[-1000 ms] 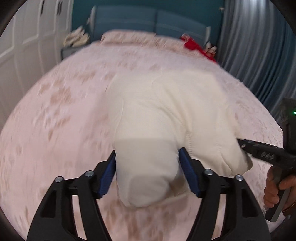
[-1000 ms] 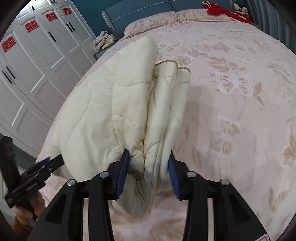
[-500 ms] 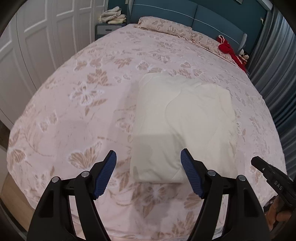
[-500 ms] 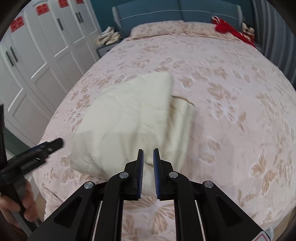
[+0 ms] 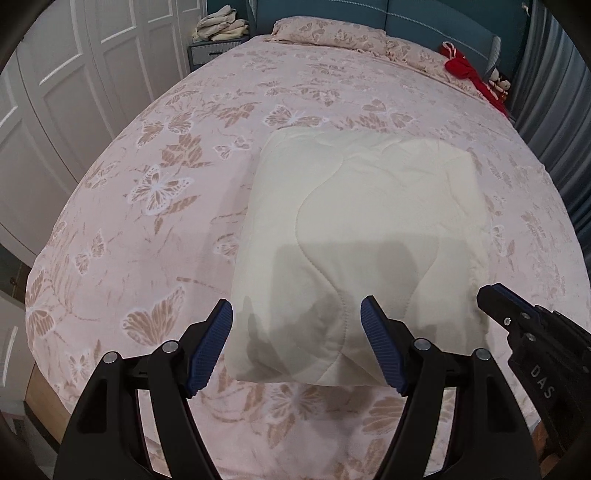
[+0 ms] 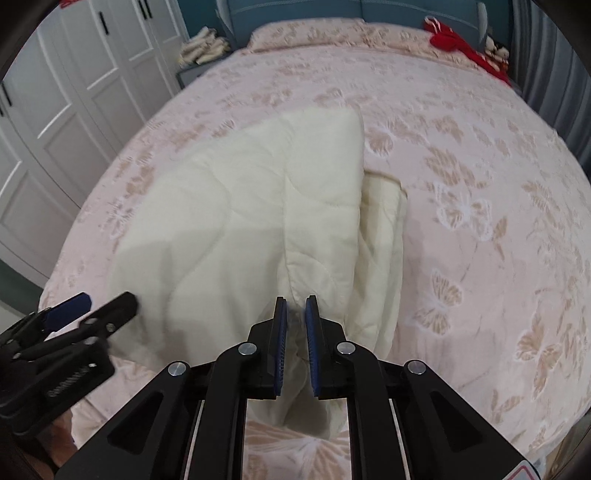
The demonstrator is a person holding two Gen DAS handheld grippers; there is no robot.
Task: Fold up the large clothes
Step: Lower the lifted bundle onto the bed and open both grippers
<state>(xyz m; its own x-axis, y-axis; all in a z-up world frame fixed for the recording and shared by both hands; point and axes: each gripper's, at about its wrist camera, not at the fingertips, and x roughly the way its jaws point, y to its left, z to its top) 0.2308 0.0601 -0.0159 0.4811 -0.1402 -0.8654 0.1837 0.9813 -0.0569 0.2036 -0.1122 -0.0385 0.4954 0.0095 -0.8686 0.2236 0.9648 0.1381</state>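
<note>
A folded cream quilt (image 5: 362,236) lies on the bed (image 5: 155,177), its near edge partly behind the left gripper (image 5: 297,345), whose jaws stand wide and empty. The right gripper (image 6: 295,325) is nearly closed; whether it pinches any cloth is unclear. Its view is blurred.

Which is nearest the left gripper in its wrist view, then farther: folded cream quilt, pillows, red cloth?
1. Folded cream quilt, directly ahead of the left gripper.
2. Red cloth, far right, and pillows, at the headboard: too close to call.
</note>
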